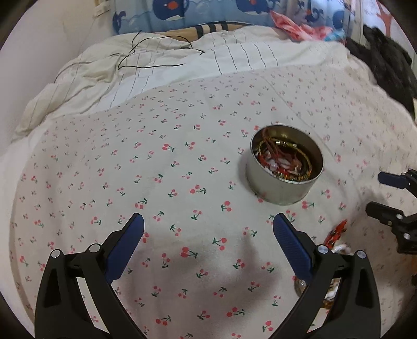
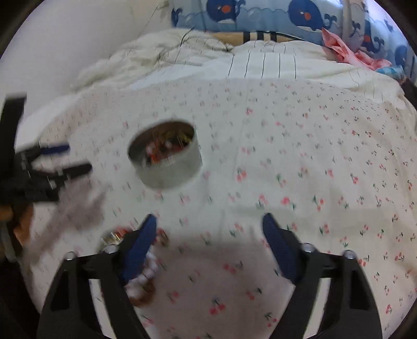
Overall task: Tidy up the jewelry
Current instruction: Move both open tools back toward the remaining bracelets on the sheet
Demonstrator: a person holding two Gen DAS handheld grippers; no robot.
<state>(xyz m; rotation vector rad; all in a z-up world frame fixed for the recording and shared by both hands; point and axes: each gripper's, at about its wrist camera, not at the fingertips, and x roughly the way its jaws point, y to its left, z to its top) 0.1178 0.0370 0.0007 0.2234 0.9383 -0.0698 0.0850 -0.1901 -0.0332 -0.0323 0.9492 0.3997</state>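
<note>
A round metal tin holding tangled red and gold jewelry stands on the cherry-print sheet; it also shows blurred in the right wrist view. My left gripper is open and empty, low over the sheet, left of and nearer than the tin. Loose jewelry, red and white, lies by its right finger. My right gripper is open and empty; a beaded bracelet and small pieces lie beside its left finger. Each gripper shows in the other's view, the right and the left.
A cherry-print sheet covers the bed. A rumpled striped duvet with a thin black cable lies behind it. Whale-print pillows and pink cloth are at the head. A dark garment lies at the far right.
</note>
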